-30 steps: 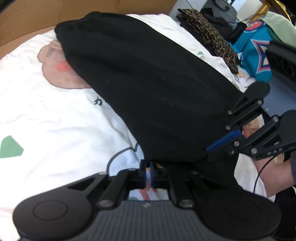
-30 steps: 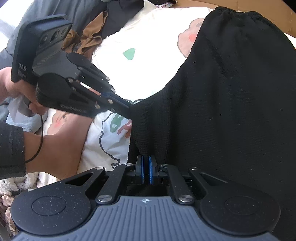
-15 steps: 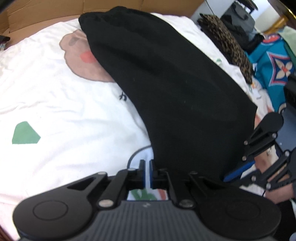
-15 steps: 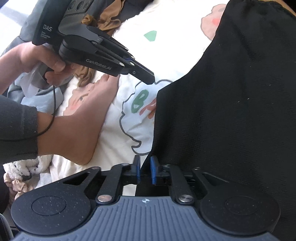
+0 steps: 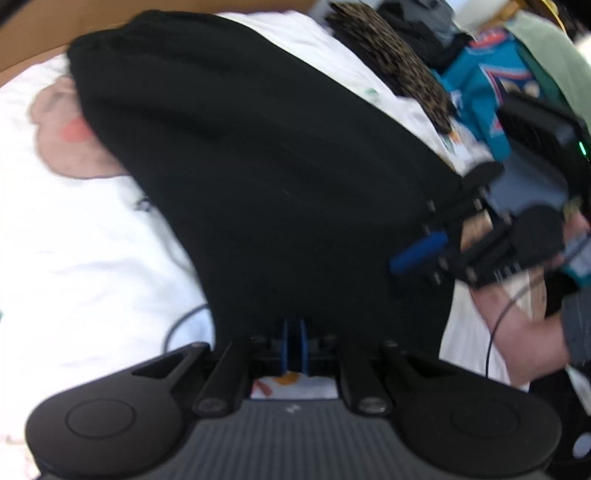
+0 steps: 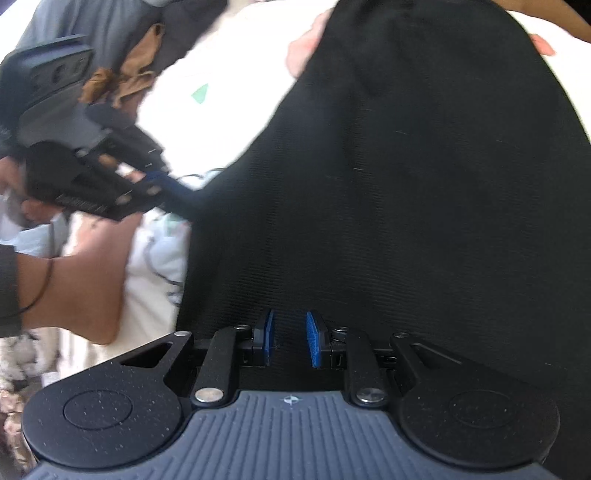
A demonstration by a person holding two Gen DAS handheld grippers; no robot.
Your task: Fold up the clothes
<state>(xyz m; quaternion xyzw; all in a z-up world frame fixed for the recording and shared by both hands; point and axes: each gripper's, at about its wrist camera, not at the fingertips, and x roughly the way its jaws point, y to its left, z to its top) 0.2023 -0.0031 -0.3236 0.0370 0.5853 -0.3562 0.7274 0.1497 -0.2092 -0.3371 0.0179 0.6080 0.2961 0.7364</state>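
The left gripper (image 5: 293, 345) points steeply down, its blue pads drawn nearly together with only a thin slit between them. A bare hand (image 6: 22, 199) grips its handle, the forearm (image 6: 74, 295) running out to a dark sleeve cuff. The right gripper (image 6: 290, 338) is angled down as well, its jaws standing slightly apart with a clear gap between the blue pads. The hand (image 5: 524, 339) carrying it shows a grey sleeve at the wrist.

1. I'm working over a white printed bedsheet (image 5: 92, 258), with cartoon patches showing on it.
2. Brown board (image 5: 44, 33) is running along the far edge.
3. Clothes pile (image 5: 491, 85) is sitting at the far right: leopard, teal, green.
4. Daylight is washing the sheet out.
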